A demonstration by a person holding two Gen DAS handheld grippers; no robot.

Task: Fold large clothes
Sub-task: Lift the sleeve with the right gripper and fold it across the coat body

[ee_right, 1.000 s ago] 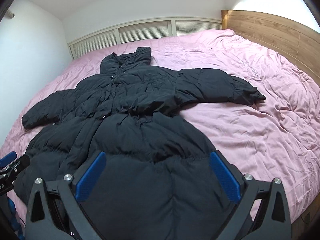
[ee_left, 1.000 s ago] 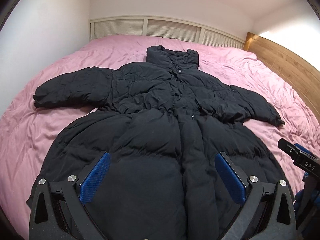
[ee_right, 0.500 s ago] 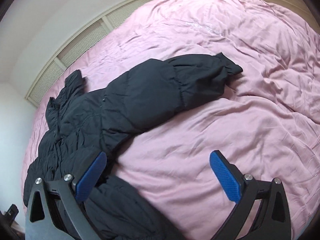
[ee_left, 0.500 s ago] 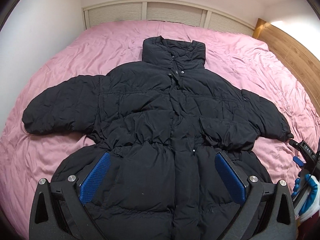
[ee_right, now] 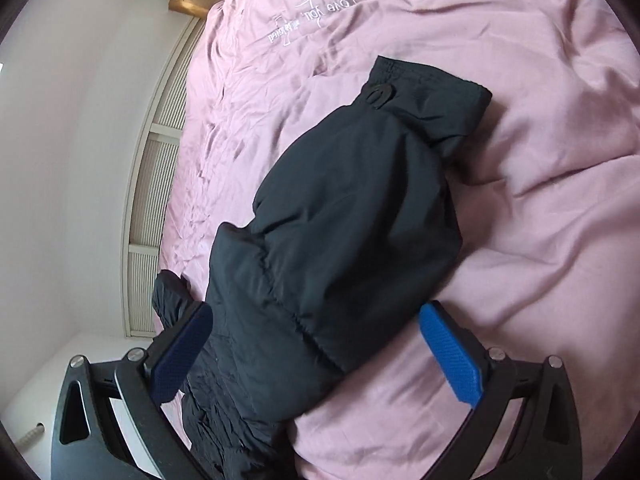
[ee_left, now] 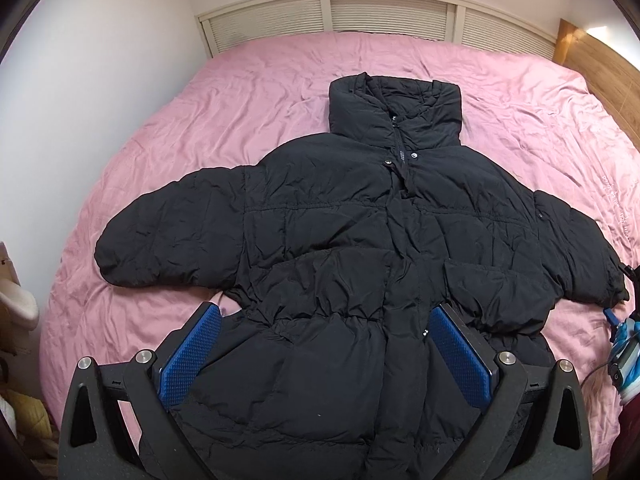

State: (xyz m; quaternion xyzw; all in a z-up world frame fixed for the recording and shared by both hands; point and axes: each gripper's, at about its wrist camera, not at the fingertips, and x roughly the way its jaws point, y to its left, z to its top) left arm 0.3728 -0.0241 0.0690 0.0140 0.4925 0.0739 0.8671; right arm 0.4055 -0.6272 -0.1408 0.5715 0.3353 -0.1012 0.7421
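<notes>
A long black puffer coat (ee_left: pixel 360 232) lies face up on the pink bed, collar away from me, both sleeves spread out. My left gripper (ee_left: pixel 328 352) is open above the coat's waist, its blue pads (ee_left: pixel 188 354) wide apart. My right gripper (ee_right: pixel 320 352) is open over the coat's right sleeve (ee_right: pixel 352 220), which lies between its pads with the cuff (ee_right: pixel 432 96) pointing away. Neither gripper holds anything. The right gripper shows at the left wrist view's right edge (ee_left: pixel 624 320), by the sleeve end.
The pink duvet (ee_left: pixel 248 108) covers the whole bed. A slatted white panel (ee_left: pixel 380 12) runs along the far side and a wooden headboard (ee_left: pixel 600 60) on the right. A white wall lies at left, with pale items (ee_left: pixel 16 300) beside the bed.
Both grippers moved forward over the coat. The left went from the hem to the waist. The right swung right and down onto the right sleeve. Both stayed open.
</notes>
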